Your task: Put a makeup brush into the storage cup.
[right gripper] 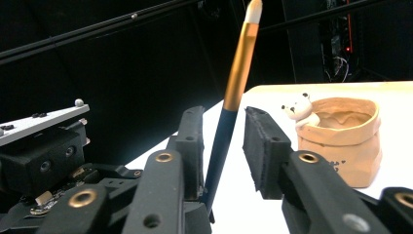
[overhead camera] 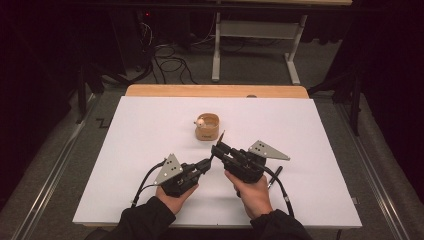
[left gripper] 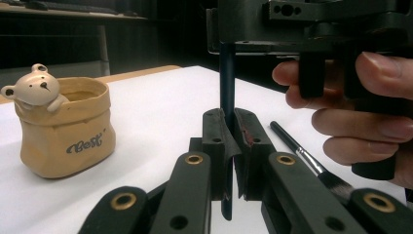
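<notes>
One slim paintbrush (right gripper: 233, 92), with a dark blue handle, a gold ferrule and a pale tip, is held upright between the two grippers, just in front of a tan ceramic sack-shaped pot (overhead camera: 207, 127) with a small bear figure on its rim. It can be judged light, stiff along its length, and smooth enough to slide or pivot if pinched at a single point. The lacquered handle is the sensible place for a hold; the soft tip should be left untouched, since its hairs would be bent or splayed by pressure.

The left gripper (left gripper: 233, 141) is clenched on the lower part of the dark handle, whose shaft is seen rising between the pressed pads. The right gripper (right gripper: 221, 141) is set around the same handle higher up, but a gap is still seen between the shaft and one pad, so its jaws are not yet grasping. A second, black-handled brush (left gripper: 307, 158) with dark bristles is seen lying on the white desk (overhead camera: 150, 130) near the right hand (overhead camera: 255, 192). The pot is likely brittle and is best not knocked.
</notes>
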Available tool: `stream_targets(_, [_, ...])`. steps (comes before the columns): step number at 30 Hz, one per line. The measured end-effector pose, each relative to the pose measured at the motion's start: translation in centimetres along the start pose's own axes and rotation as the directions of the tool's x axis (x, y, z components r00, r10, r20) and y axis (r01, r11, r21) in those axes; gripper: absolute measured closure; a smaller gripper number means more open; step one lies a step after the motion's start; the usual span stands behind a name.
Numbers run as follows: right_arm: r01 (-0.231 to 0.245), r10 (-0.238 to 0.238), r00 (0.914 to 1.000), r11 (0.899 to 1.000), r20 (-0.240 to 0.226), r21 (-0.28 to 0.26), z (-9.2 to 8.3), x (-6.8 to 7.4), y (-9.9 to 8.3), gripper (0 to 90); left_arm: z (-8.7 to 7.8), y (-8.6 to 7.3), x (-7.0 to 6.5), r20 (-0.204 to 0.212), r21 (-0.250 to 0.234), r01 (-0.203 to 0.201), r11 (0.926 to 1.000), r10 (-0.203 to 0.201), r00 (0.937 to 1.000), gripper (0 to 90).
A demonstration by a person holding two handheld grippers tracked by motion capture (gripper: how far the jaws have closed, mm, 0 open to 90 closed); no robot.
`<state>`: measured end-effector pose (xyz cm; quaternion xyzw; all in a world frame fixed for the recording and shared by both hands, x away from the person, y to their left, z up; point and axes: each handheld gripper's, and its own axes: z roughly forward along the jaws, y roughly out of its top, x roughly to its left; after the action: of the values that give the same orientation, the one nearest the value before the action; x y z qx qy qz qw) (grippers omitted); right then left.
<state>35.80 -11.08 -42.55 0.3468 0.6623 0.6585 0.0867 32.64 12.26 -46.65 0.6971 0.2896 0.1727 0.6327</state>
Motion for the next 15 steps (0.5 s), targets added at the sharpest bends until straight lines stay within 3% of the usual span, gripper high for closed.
stream_targets(15, [-0.023,0.023,0.9997,1.0,-0.012,-0.002,-0.05,-0.04,0.03,77.4,0.07,-0.05,-0.08,-0.001,-0.001,-0.009,1.0,0.009,1.0,84.7])
